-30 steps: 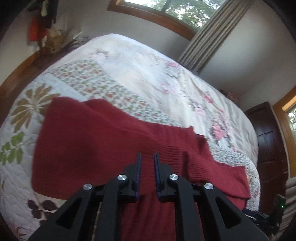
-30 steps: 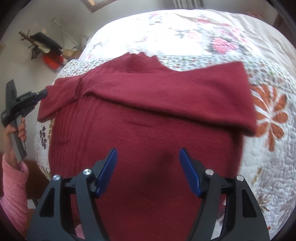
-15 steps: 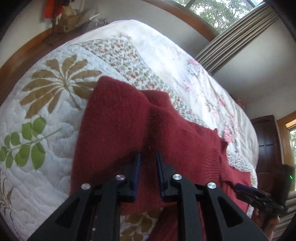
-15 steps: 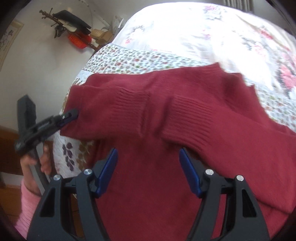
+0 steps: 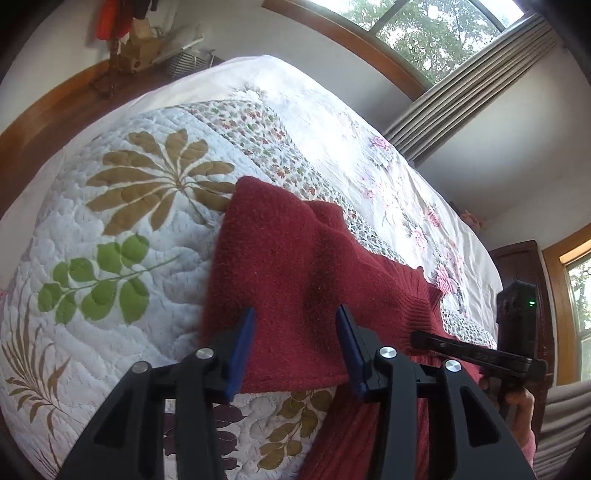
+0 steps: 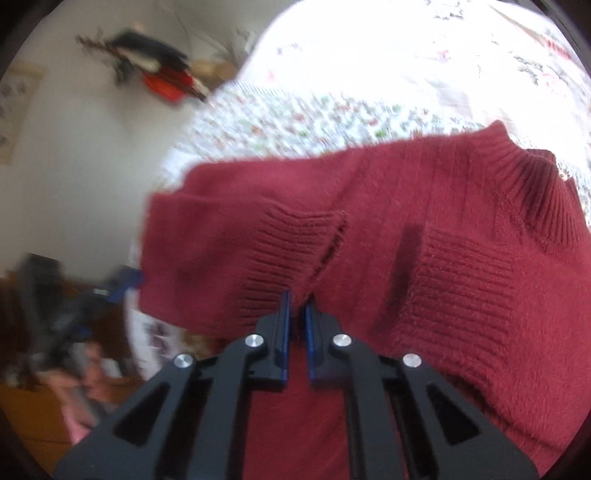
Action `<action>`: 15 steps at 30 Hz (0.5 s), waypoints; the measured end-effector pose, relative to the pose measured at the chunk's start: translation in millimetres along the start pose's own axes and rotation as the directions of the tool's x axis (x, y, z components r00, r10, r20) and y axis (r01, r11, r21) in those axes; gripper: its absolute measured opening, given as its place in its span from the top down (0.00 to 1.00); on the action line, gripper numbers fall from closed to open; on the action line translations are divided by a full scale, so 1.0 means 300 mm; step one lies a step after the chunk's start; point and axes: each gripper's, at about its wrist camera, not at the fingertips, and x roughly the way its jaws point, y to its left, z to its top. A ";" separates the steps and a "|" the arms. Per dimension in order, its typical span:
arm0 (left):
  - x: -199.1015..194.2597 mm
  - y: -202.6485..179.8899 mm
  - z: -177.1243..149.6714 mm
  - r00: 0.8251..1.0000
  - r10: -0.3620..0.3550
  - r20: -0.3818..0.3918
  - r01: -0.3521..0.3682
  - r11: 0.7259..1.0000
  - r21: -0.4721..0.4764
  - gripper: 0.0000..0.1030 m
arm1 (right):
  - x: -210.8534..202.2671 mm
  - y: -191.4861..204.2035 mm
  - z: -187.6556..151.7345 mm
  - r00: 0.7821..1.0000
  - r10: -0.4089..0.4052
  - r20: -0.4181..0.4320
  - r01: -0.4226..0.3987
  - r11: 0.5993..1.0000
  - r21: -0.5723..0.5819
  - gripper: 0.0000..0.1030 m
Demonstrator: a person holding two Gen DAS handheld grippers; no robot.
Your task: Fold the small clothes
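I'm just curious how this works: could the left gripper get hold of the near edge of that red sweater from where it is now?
Probably yes. The left gripper is open, and the sweater edge lies between its fingers with nothing in the way.

Daylit via window (image 5: 424, 33); right view blurred, maybe overexposed.

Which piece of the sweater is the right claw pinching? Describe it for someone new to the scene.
Start at the quilted floral bedspread, then the dark red knitted sweater lying on it. The right claw is shut on the ribbed sleeve cuff folded across the sweater's front, ridged where the surrounding knit is smooth.
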 end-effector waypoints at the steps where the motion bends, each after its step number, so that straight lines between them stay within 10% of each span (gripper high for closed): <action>1: 0.005 -0.009 0.001 1.000 -0.002 -0.001 0.002 1.000 0.001 0.54 | -0.034 0.000 -0.005 1.000 0.019 0.024 -0.019 1.000 -0.007 0.94; 15: 0.152 -0.274 -0.051 0.997 -0.007 -0.071 0.016 0.992 0.127 0.53 | -0.607 -0.266 -0.236 0.943 -0.183 0.278 0.175 0.983 0.055 0.94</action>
